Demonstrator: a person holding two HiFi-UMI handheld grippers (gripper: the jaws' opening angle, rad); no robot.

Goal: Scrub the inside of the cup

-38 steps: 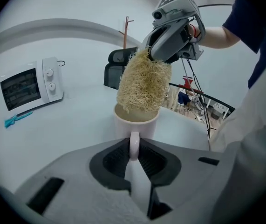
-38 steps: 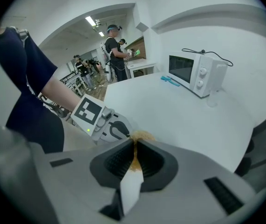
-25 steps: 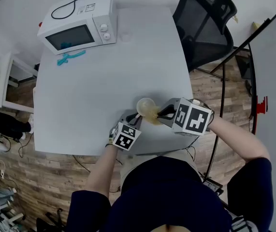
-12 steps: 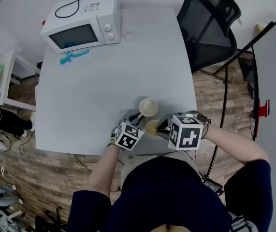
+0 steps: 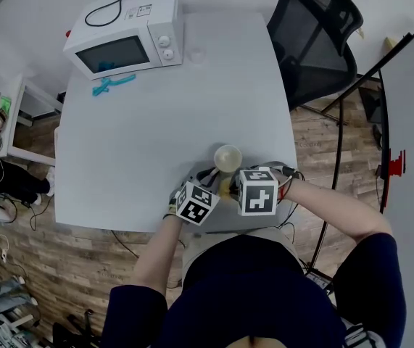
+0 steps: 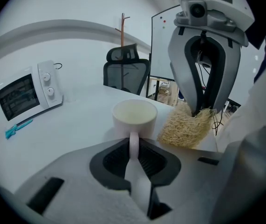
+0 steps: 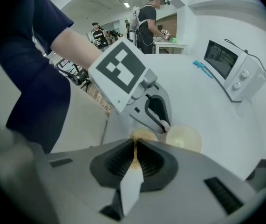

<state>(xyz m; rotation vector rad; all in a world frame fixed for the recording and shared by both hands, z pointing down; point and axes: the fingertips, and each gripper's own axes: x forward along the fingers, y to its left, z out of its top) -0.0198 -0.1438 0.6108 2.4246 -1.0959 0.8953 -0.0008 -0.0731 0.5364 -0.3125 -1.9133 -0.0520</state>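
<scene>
A cream cup (image 5: 228,157) stands upright near the front edge of the white table (image 5: 156,129). My left gripper (image 6: 133,146) is shut on the cup's handle (image 6: 133,141); the cup's inside (image 6: 133,113) looks empty. My right gripper (image 7: 135,149) points steeply down and is shut on a straw-coloured loofah scrubber (image 6: 185,129). The scrubber hangs just right of the cup, outside it, low over the table. From the head view the scrubber (image 5: 225,188) shows between the two marker cubes, on the near side of the cup.
A white microwave (image 5: 123,43) stands at the table's far left, with a teal tool (image 5: 110,85) in front of it. A black office chair (image 5: 315,35) is beyond the right edge. The table's front edge runs right behind both grippers.
The right gripper has carried the scrubber from the cup's rim back toward the near table edge and down, rolling as it went. The cup and left gripper have stayed put.
</scene>
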